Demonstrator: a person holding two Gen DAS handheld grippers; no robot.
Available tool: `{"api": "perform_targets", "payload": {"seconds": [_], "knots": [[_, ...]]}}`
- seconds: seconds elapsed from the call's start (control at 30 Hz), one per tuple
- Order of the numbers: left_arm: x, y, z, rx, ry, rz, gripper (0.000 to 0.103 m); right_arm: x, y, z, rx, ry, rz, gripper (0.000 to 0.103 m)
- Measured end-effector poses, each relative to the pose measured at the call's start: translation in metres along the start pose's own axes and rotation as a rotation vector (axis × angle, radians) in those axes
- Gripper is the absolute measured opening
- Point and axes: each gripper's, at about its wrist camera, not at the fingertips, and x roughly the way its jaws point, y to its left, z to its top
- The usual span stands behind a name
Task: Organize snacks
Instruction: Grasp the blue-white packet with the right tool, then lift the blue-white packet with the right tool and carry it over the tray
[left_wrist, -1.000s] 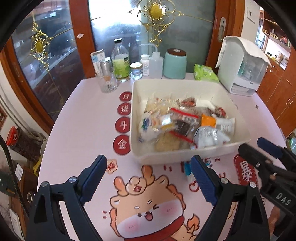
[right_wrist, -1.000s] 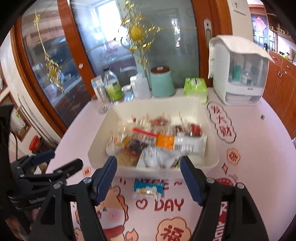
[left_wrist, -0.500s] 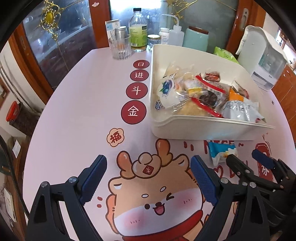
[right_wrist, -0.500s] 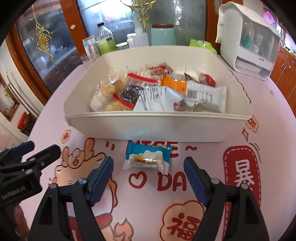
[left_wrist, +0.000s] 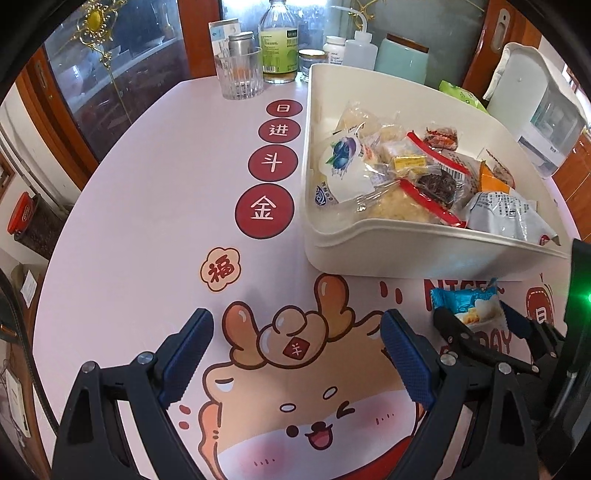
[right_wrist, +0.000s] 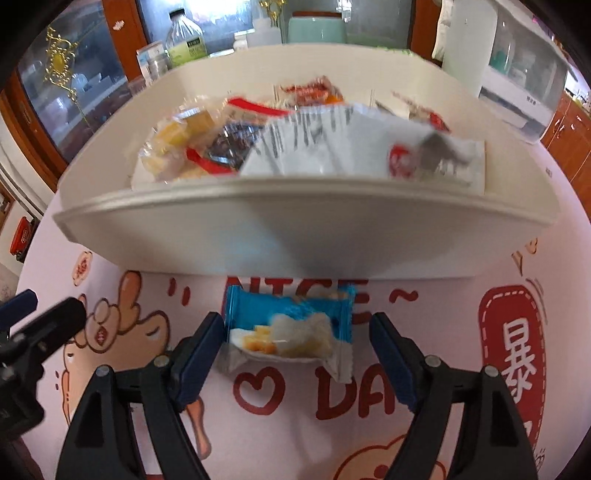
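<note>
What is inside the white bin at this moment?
The white bin holds a heap of wrapped snacks: a blueberry-print packet, a red-striped clear bag, a grey-white packet. Whatever lies beneath the heap is covered.

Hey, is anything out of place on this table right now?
Yes: one blue snack packet lies alone on the pink table, just outside the white bin that holds all the other snacks. The right tongs straddle it, open.

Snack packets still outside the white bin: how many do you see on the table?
1. A blue packet lies on the table just in front of the white bin, between the open fingers of the right tool. Others could be hidden behind the bin.
</note>
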Motion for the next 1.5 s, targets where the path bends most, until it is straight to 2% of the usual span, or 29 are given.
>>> {"api": "perform_targets", "payload": {"seconds": [0.13,0.3,0.4,0.7,0.8,1.0,1.13,1.23,1.5], "knots": [[0.006,-0.003,-0.001,0.006,0.012,0.001,0.091,0.001,0.003,-0.002,-0.034,-0.013,-0.027,0.08],[0.013,-0.007,-0.004,0.017,0.035,-0.002,0.091,-0.003,0.001,-0.003,-0.026,-0.045,-0.031,0.056],[0.014,-0.01,-0.004,0.025,0.044,-0.003,0.091,-0.004,0.001,-0.004,-0.028,-0.05,-0.031,0.049],[-0.001,-0.012,-0.012,0.042,0.062,-0.016,0.091,-0.024,-0.008,-0.016,-0.004,-0.053,0.031,0.045],[-0.012,-0.016,-0.011,0.047,0.066,-0.037,0.091,-0.042,-0.011,-0.017,-0.004,-0.076,0.057,0.045],[-0.047,-0.028,0.002,0.08,0.018,-0.052,0.091,-0.082,-0.016,-0.007,-0.015,-0.147,0.08,0.045],[-0.071,-0.034,0.019,0.092,-0.016,-0.08,0.093,-0.112,-0.025,0.015,-0.015,-0.212,0.101,0.045],[-0.089,-0.038,0.037,0.095,-0.071,-0.072,0.097,-0.13,-0.032,0.036,-0.013,-0.246,0.103,0.045],[-0.124,-0.051,0.092,0.099,-0.183,-0.075,0.1,-0.176,-0.038,0.094,-0.011,-0.38,0.031,0.045]]}}
